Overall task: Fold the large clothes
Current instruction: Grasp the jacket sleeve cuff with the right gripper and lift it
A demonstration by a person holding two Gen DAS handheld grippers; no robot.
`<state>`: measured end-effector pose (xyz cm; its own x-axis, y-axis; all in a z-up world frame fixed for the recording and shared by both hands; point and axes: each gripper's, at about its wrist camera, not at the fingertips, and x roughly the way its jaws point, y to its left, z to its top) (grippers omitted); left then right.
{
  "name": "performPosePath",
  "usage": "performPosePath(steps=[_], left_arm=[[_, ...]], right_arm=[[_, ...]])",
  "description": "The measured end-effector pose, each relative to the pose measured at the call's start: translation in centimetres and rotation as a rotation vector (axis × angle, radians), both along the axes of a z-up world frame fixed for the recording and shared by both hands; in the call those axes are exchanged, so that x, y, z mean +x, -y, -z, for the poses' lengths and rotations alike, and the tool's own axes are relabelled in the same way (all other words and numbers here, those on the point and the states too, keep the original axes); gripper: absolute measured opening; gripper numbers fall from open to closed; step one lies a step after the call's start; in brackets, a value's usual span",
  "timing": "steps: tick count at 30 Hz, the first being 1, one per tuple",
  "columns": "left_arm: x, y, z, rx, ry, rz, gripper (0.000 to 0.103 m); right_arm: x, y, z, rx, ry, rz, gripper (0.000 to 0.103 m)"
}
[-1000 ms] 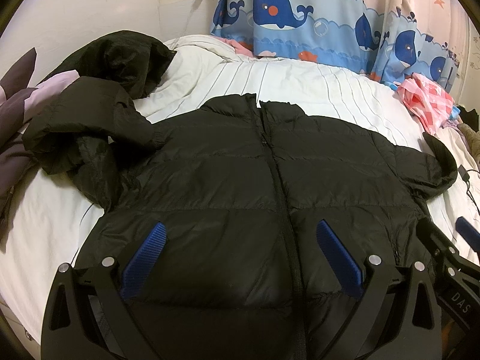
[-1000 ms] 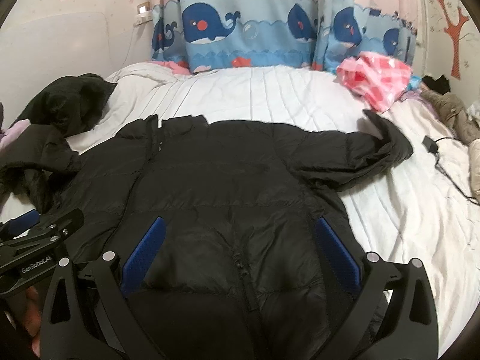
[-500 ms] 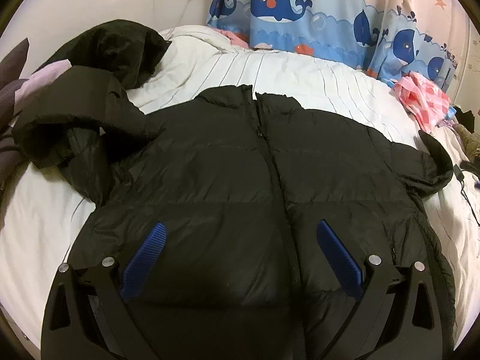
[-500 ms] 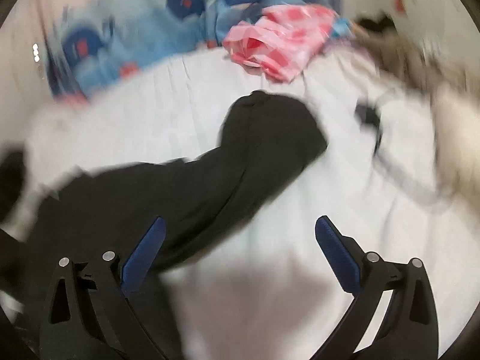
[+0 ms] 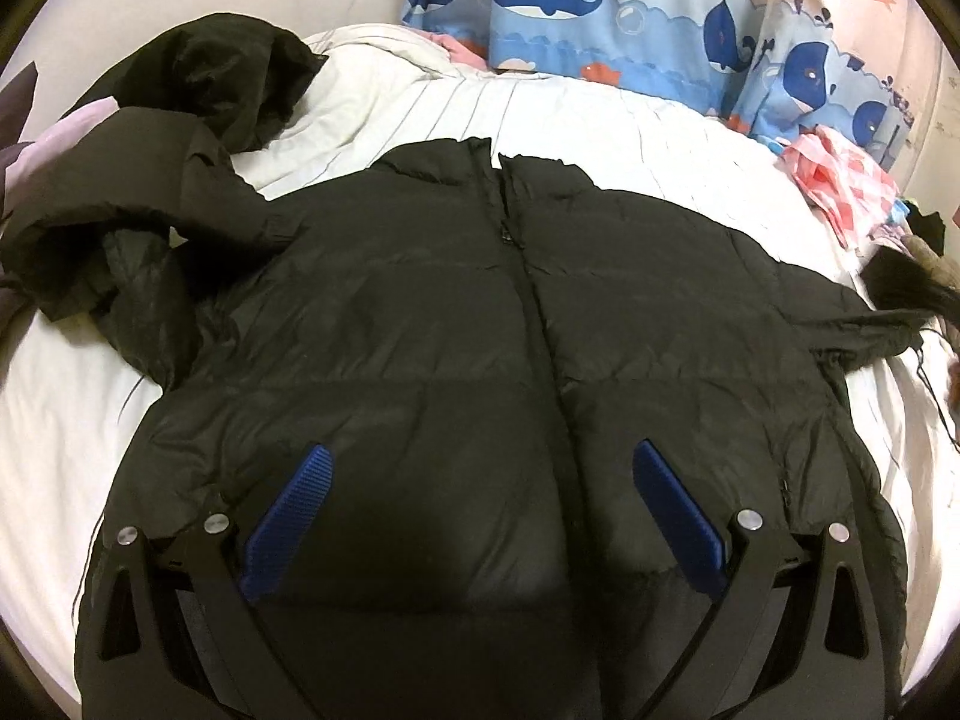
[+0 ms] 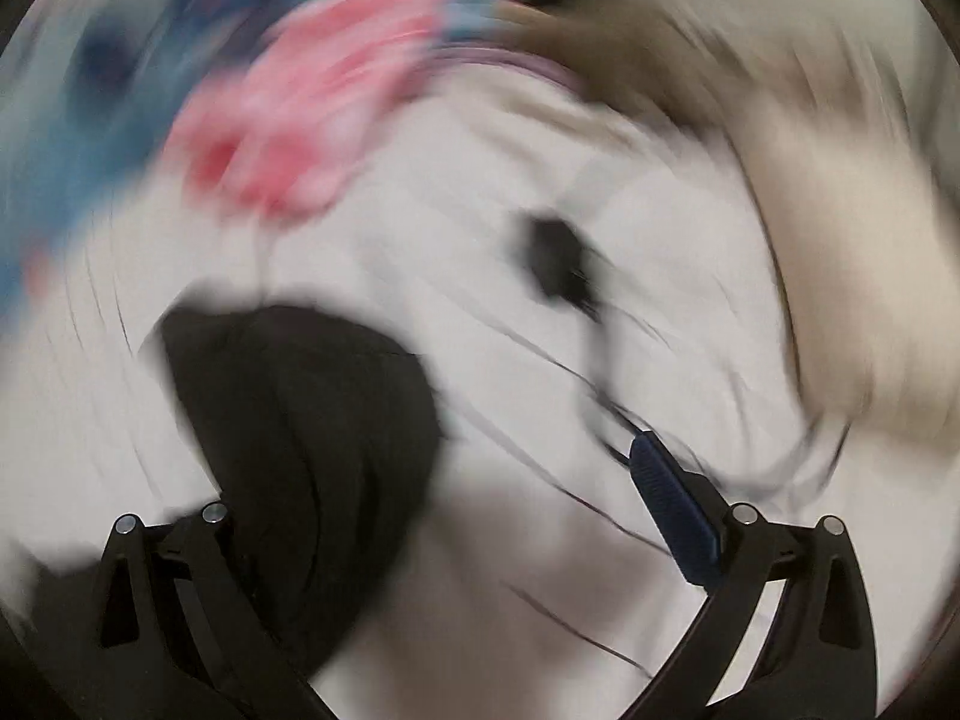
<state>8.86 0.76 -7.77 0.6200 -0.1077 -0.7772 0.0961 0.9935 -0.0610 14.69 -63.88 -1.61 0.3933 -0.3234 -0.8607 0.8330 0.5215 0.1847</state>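
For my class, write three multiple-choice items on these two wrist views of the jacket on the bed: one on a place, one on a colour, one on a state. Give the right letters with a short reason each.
1. Where does the pink checked cloth lie?
A. on the jacket's chest
B. at the far right of the bed, near the curtain
C. between the left gripper's fingers

2. What colour is the puffer jacket?
A. black
B. red
C. white

3. How does the left gripper stand?
A. shut on the collar
B. shut on a sleeve
C. open, holding nothing

Answers:
1 B: it sits on the white bed sheet below the whale curtain.
2 A: the whole jacket is black.
3 C: its blue fingers are spread wide over the jacket's front.
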Motion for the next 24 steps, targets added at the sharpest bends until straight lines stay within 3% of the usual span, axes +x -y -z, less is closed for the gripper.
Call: performPosePath(steps=[2,6,11,15,18,19,20,21,23,24], left_arm=[[0.0,-0.1,0.0,0.0,0.0,-0.003,0.096],[0.3,-0.2,0.3,0.002,-0.004,-0.019,0.096],[0.3,-0.1,0.4,0.013,-0.006,-0.015,0.096],[0.4,0.0,0.6,0.019,-0.007,-0.009,0.096],[0.7,0.0,0.7,0.009,-0.021,-0.008,0.096],[0.7,0.0,0.8,0.004,-0.025,-0.005,0.096],[0.7,0.1,0.8,0.005,-0.025,-0.004,0.096],[0.7,0.1,0.8,0.007,-0.023,-0.004,0.096],[0.7,0.1,0.5,0.0,-0.008,-0.008,0.096],[0.6,0.0,0.3,-0.006,0.009,-0.016,0.096]], right_arm=[[-6.5,3.5,1.6,0.139,0.126,0.058,0.096],[-11.8,5.1,1.5,0.266,0.251,0.018,0.096],[-10.4,5.4,2.4,0.4,0.318,-0.071,0.096],[-9.1,6.4,3.9,0.484,0.38,-0.039,0.096],[-8.6,7.5,4.7,0.508,0.493,-0.024,0.095],[-8.5,7.7,4.7,0.502,0.521,-0.03,0.086],[-8.2,7.9,4.7,0.492,0.538,-0.04,0.067],[-7.8,8.0,4.3,0.481,0.545,-0.064,0.057],[-6.8,7.7,2.7,0.424,0.548,-0.114,0.007],[-6.3,7.5,1.6,0.389,0.542,-0.132,0.006]])
